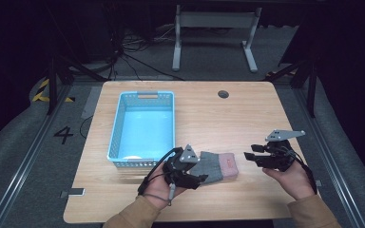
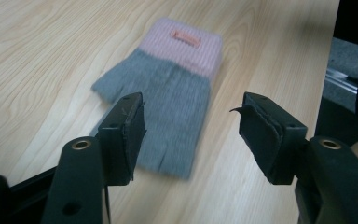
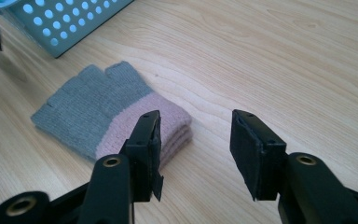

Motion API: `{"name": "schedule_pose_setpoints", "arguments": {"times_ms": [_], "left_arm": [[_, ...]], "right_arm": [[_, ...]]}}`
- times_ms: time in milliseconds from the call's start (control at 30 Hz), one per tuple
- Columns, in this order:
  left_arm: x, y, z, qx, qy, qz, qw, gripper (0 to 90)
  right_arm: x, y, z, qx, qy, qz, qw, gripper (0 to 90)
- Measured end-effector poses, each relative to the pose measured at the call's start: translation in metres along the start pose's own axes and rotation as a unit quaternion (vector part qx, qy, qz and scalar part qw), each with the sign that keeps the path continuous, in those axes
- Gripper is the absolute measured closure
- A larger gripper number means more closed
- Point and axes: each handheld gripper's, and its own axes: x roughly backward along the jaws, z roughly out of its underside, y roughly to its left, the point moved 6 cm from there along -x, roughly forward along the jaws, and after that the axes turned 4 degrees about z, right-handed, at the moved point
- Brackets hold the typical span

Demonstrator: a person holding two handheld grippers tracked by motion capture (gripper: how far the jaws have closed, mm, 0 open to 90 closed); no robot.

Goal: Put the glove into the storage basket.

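A grey fingerless glove with a pink cuff lies flat on the wooden table, near the front edge. In the left gripper view the glove lies just beyond the jaws, its finger end nearest. My left gripper sits at the glove's left end, open, with nothing between its pads. My right gripper hovers just right of the pink cuff, open and empty. In the right gripper view the glove lies left of and behind the right gripper, with its folded cuff nearest.
A light blue perforated basket stands on the table's left half, close behind the left hand; its corner is seen past the glove. A round cable hole sits at the table's back. Bare wood lies right of the basket.
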Motion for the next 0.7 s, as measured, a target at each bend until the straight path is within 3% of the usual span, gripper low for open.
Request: {"name": "schedule_pose_setpoints", "arguments": {"times_ms": [267,400,533,633,700], "left_arm": [[-0.043,0.013,-0.009,0.005,0.027,-0.001,0.9996,35.2],[-0.056,0.017,-0.008,0.008,0.039,-0.007,0.9992,33.5],[-0.068,0.019,-0.006,-0.007,0.063,-0.031,0.9975,32.3],[-0.077,0.022,-0.005,-0.001,0.074,-0.028,0.9969,30.6],[-0.082,0.023,-0.003,-0.007,0.084,-0.032,0.9959,28.8]], "right_arm": [[0.007,-0.016,0.008,-0.029,-0.003,0.000,0.9996,53.2],[0.009,-0.021,0.009,-0.040,-0.006,-0.002,0.9992,52.9],[0.008,-0.021,0.009,-0.042,-0.007,-0.005,0.9991,52.6],[0.008,-0.020,0.009,-0.042,-0.008,-0.008,0.9991,52.2],[0.009,-0.020,0.008,-0.041,-0.009,-0.007,0.9991,52.1]]}}
